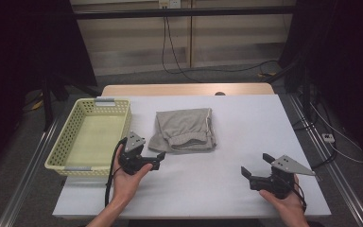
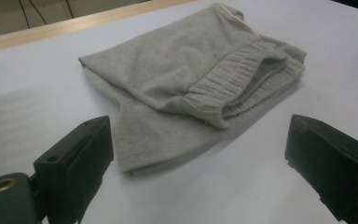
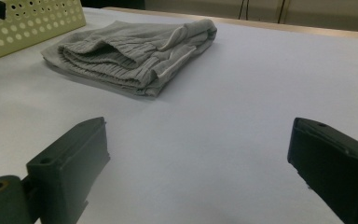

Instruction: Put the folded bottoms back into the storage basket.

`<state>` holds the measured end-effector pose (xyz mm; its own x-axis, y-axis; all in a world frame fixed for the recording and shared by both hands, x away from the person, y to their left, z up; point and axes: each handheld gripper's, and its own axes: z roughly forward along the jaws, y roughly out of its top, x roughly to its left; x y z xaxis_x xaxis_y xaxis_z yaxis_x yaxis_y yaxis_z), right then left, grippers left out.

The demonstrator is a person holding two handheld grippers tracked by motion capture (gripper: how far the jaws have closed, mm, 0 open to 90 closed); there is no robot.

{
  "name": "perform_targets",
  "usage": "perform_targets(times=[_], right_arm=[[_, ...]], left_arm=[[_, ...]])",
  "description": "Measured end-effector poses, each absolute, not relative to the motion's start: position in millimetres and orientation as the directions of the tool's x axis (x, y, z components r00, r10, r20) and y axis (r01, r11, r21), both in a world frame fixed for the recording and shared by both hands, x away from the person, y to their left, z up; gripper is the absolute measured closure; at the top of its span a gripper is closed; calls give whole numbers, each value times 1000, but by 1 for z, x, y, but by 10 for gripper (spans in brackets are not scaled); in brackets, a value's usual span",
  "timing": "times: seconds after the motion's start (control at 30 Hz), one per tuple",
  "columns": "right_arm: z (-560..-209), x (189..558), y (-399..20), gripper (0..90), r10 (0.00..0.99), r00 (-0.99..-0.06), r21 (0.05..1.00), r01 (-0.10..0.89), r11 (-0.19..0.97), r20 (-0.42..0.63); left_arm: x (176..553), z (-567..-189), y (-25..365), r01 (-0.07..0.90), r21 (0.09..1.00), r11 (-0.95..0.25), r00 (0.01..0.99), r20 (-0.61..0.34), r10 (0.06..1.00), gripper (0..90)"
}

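Note:
A folded grey garment (image 1: 184, 128) with a ribbed waistband lies on the white table (image 1: 208, 184), right of a pale yellow perforated basket (image 1: 92, 135). My left gripper (image 1: 159, 161) is held just in front of the garment's near left corner, with its jaws open and nothing between them. In the left gripper view the garment (image 2: 182, 79) lies close ahead of the open left gripper (image 2: 198, 135). My right gripper (image 1: 256, 164) hovers open near the table's front right, well apart from the cloth. The right gripper view has the garment (image 3: 135, 51) far off beyond the open right gripper (image 3: 199, 130).
The basket (image 3: 32, 23) is empty and sits at the table's left edge. A wooden strip (image 1: 189, 89) runs along the table's far side. Cables (image 1: 170, 52) trail on the floor behind. Bare tabletop stretches between the two grippers.

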<state>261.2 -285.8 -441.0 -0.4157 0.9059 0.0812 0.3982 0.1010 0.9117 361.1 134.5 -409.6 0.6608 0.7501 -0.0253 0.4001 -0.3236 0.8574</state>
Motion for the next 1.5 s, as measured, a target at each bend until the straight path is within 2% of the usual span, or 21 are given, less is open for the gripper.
perform_targets(times=[0.33,0.47,1.5], right_arm=[[-442,261,-286,45,903,-421,909,405,99,89],[-442,261,-285,44,903,-420,909,406,97,91],[-443,261,-285,43,899,-427,904,416,97,100]], left_arm=[[377,-398,128,411,856,-314,652,-35,757,76],[390,-399,123,427,852,-302,662,-67,746,33],[462,-411,99,544,783,-302,585,-96,805,93]])
